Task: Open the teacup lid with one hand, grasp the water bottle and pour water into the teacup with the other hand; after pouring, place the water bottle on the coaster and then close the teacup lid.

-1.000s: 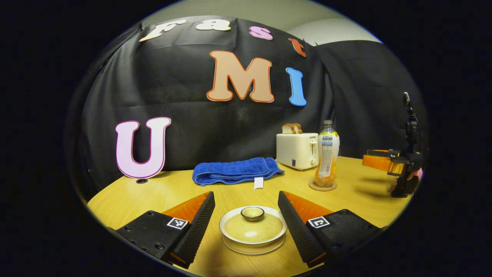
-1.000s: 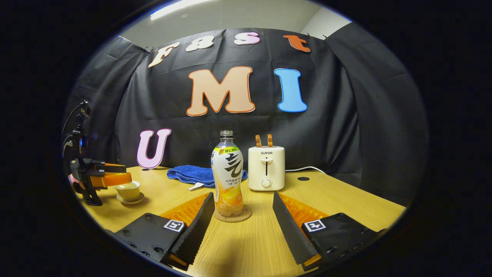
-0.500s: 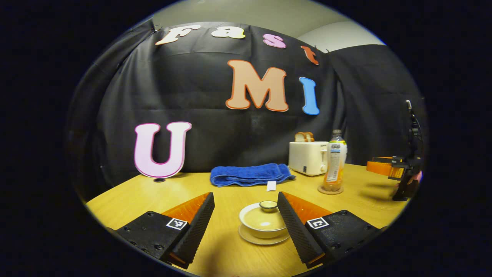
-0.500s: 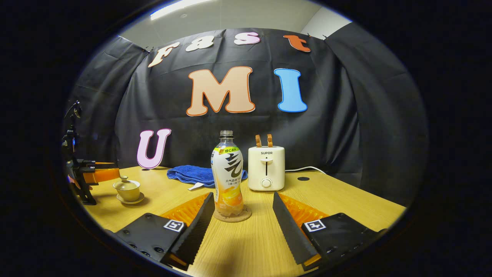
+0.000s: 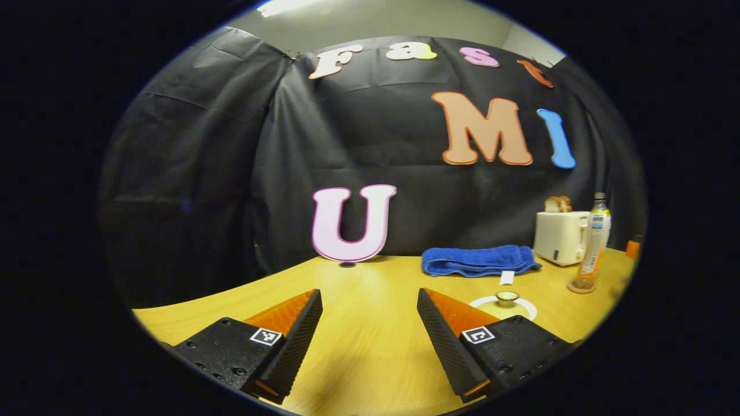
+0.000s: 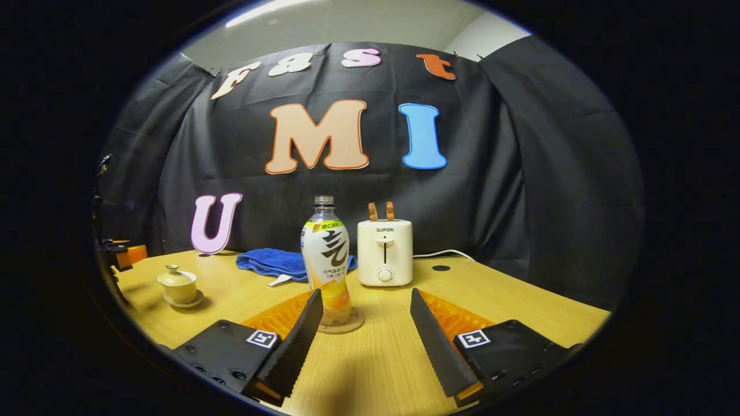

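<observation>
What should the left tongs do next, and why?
Probably swing back right toward the teacup: its lid is on, the open left tongs hold nothing and aim at bare table, and the cup sits off to the right.

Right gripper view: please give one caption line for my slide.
Open right gripper faces the water bottle on its coaster; lidded teacup stands far left.

Left gripper: black blocky housings, screws, square coded marker on each; ribbed wedge fingers, orange backing. Right gripper: same build and markers.
</observation>
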Motion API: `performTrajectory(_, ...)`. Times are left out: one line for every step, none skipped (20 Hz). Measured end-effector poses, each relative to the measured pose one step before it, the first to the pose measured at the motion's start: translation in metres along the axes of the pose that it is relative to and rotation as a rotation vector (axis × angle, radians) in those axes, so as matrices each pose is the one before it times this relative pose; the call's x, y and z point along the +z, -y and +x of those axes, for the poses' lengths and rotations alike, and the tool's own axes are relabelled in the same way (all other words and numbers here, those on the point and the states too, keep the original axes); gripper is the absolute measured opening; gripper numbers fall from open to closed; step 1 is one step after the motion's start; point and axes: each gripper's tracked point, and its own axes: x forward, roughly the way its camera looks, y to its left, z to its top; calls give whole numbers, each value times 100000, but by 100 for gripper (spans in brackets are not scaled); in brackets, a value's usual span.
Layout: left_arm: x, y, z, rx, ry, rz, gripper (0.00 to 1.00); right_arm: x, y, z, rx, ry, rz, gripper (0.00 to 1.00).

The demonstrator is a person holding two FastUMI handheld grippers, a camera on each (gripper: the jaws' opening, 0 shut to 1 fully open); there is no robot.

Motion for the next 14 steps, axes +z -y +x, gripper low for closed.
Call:
performTrajectory(80, -505, -223, 3227, 79, -23, 96, 0, 314, -37, -1640, 83, -13, 96)
performTrajectory(-131, -259, -99, 1933, -171, 12, 96, -30, 257, -99, -1436, 63, -78, 96)
performTrajectory(45, -101, -16, 1318, -72, 29, 96, 29, 205, 20, -1125, -51, -27, 96)
performTrajectory(-3, -304, -106, 1428, 6, 55, 96, -59, 187, 23, -1046, -34, -53, 96)
performTrajectory(95, -107, -77, 1415, -61, -11, 96, 16, 166, 9, -1048, 66, -37, 96)
performTrajectory(-135, -265, -182, 1147, 27, -26, 96, 51, 121, -7, -784, 97, -16, 96)
performTrajectory(52, -62, -119, 494, -69, -3, 96, -2, 68, -20, -306, 40, -19, 96)
performTrajectory(-24, -25, -33, 51, 14, -6, 96, -5, 18, -27, -107, -63, -1, 96)
performTrajectory(-12, 27, 62, -47, -113, 30, 96, 42, 13, -35, -63, 43, -28, 96)
performTrajectory(14, -64, -106, -24, 41, -41, 96, -25, 6, 52, -103, 52, -1, 96)
performTrajectory(21, -13, -32, -9, -32, 19, 96, -22, 28, -10, -122, -18, -7, 96)
performTrajectory(-50, 25, -8, 2, 22, 13, 96, 11, 38, 35, -161, 9, -29, 96)
performTrajectory(87, -48, 2, 10, 78, -6, 96, 53, 20, -42, -149, -2, -2, 96)
performTrajectory(-8, 25, 83, -28, 126, 120, 96, -91, -9, 65, -1, 17, -2, 96)
